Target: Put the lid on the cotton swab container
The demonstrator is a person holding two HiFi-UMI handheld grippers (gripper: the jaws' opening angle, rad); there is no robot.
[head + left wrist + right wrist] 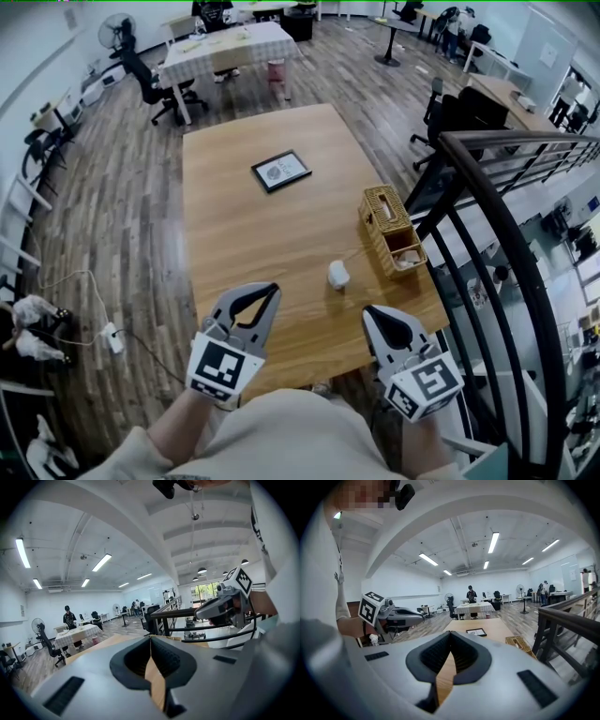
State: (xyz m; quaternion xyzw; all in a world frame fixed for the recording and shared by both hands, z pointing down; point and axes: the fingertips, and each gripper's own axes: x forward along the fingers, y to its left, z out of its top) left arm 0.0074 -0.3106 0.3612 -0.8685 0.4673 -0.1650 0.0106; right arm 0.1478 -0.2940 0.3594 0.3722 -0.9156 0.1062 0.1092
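A small white container [338,275], which looks like the cotton swab container, stands on the wooden table [272,234] near its front edge. I cannot pick out a separate lid. My left gripper [271,290] hovers over the front edge, left of and nearer than the container, with its jaws closed on nothing. To the container's front right is my right gripper [369,312], likewise shut and empty. In the left gripper view the closed tips [150,637] point across the table. The right gripper view shows shut tips [451,633] too.
A wicker basket [384,217] with something pale inside sits at the table's right edge, behind the container. A black-framed picture [281,171] lies mid-table. A dark metal railing [487,216] runs close on the right. Office chairs and other tables stand further back.
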